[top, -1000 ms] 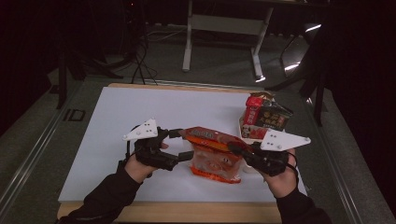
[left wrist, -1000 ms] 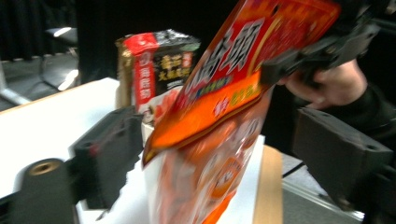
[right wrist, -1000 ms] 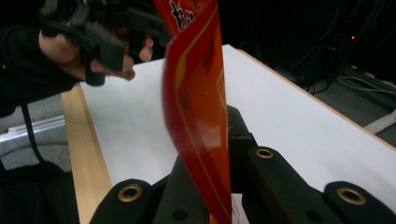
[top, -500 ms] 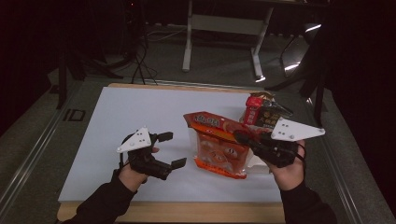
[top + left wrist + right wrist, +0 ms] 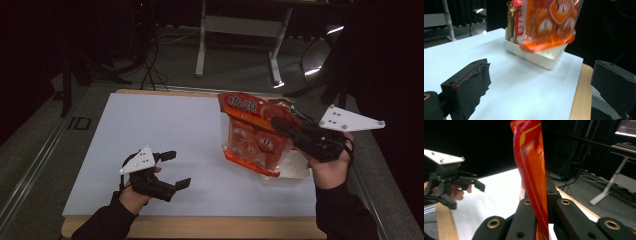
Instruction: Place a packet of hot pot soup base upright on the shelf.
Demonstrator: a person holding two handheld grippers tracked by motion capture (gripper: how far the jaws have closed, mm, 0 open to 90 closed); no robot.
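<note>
Right tongs (image 5: 282,127) are clamped on the orange snack bag (image 5: 252,135), hanging over the white bin (image 5: 292,172). Left tongs (image 5: 172,169) sit apart, empty, near the counter (image 5: 165,125). I'd lower it upright beside the other packets (image 5: 514,20).

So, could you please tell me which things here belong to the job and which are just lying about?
In the job:
- orange snack bag, clamped in the right gripper
- white tray holding packets
- left gripper, open

Lying about:
- metal stand
- floor cables
</note>
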